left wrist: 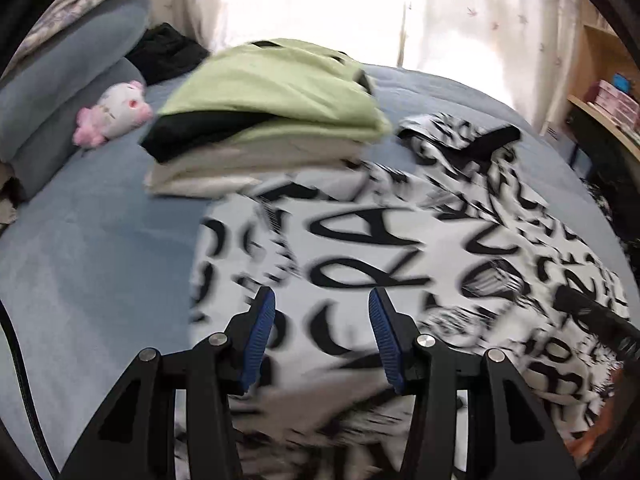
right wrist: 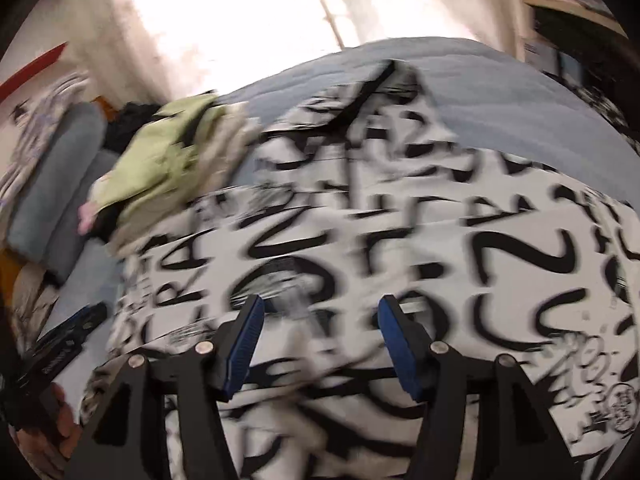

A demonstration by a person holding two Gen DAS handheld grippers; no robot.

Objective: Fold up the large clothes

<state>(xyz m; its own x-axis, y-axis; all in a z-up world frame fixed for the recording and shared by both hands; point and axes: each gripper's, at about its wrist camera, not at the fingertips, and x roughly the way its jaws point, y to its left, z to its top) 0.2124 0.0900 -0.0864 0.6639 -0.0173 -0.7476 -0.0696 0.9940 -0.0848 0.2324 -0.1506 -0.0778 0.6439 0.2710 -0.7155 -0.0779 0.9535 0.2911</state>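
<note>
A folded pile [left wrist: 256, 128] sits far left on the bed [left wrist: 100, 248]. The lettered shirt [left wrist: 380, 240] lies near, spread, not yet finished. I see my left gripper [left wrist: 322, 340] and right gripper [right wrist: 320, 344] parted, holding nothing.

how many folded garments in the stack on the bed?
3 visible: green top uppermost, a black one under it, a cream one at the bottom. Thinner layers may be hidden; the picture is blurred.

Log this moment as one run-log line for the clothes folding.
left gripper: open, empty | right gripper: open, empty | printed garment: spread on bed | folded stack: beside it
</note>
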